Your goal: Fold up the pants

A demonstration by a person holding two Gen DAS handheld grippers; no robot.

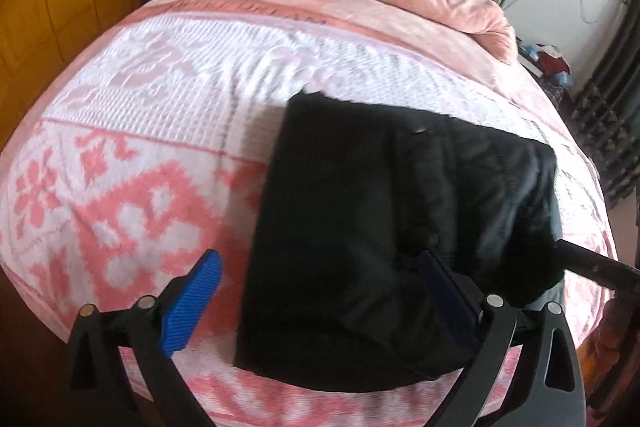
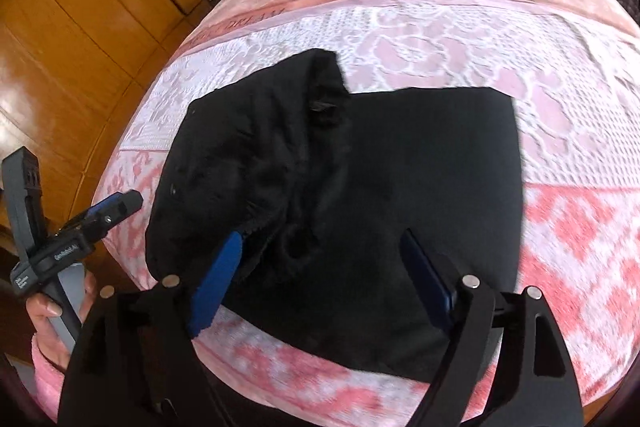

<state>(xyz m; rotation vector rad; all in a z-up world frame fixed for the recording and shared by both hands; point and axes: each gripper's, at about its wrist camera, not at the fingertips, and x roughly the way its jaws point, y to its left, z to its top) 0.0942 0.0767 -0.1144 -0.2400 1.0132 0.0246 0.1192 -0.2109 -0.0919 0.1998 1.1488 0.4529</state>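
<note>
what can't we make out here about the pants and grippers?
- Pants, right wrist view: near edge hidden behind the right gripper; black cloth hides layer count.
- Pants, left wrist view: right part hidden behind a finger of the left gripper; motion blur softens the folds.
- Lettering on the bedspread: blurred in both views.
- Nightstand clutter: too small to name.
</note>
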